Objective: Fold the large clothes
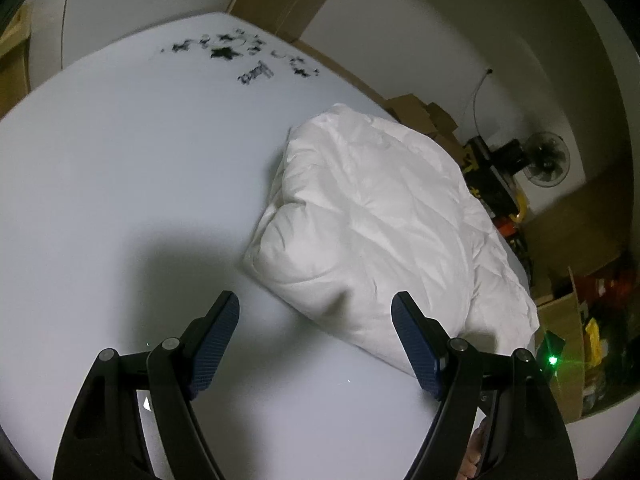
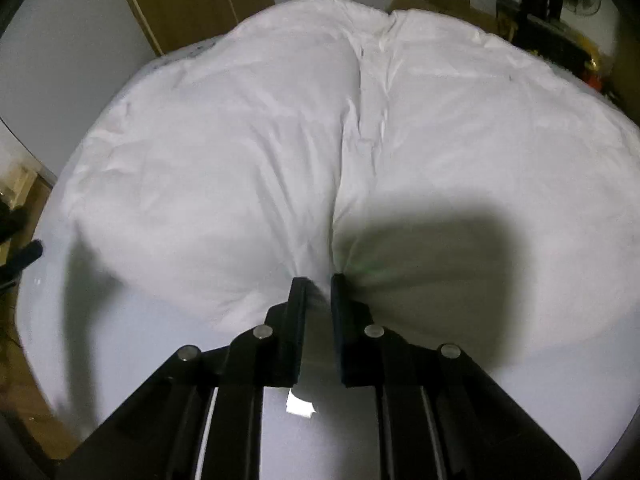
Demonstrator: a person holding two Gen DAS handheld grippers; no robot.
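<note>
The right hand-held gripper (image 2: 319,280) is clamped on a pinch of the white padded garment (image 2: 280,152), the cloth gathered into a tight pucker between the two black fingers, which stand nearly together. The left hand-held gripper (image 1: 315,312) hangs with its jaws spread wide and nothing between them; its blue ribbed pads (image 1: 218,344) are bare, and the right one sits just in front of the garment's (image 1: 384,224) near edge — whether it touches cannot be told.

The garment lies as a puffy folded bundle on the white surface (image 1: 120,184), towards its right side in the left wrist view. In the right wrist view it fills most of the frame, with a deep crease running up its middle from the pinch, and a dark shadow covers its lower right part.

Only the left wrist view shows a black print (image 1: 240,54) on the far part of the white surface: star-like blots and a line of script too blurred and upside down to read. That view alone also shows a green light (image 1: 553,360), cardboard boxes (image 1: 560,320) and a fan (image 1: 546,159) — all dim at the frame's right edge.
</note>
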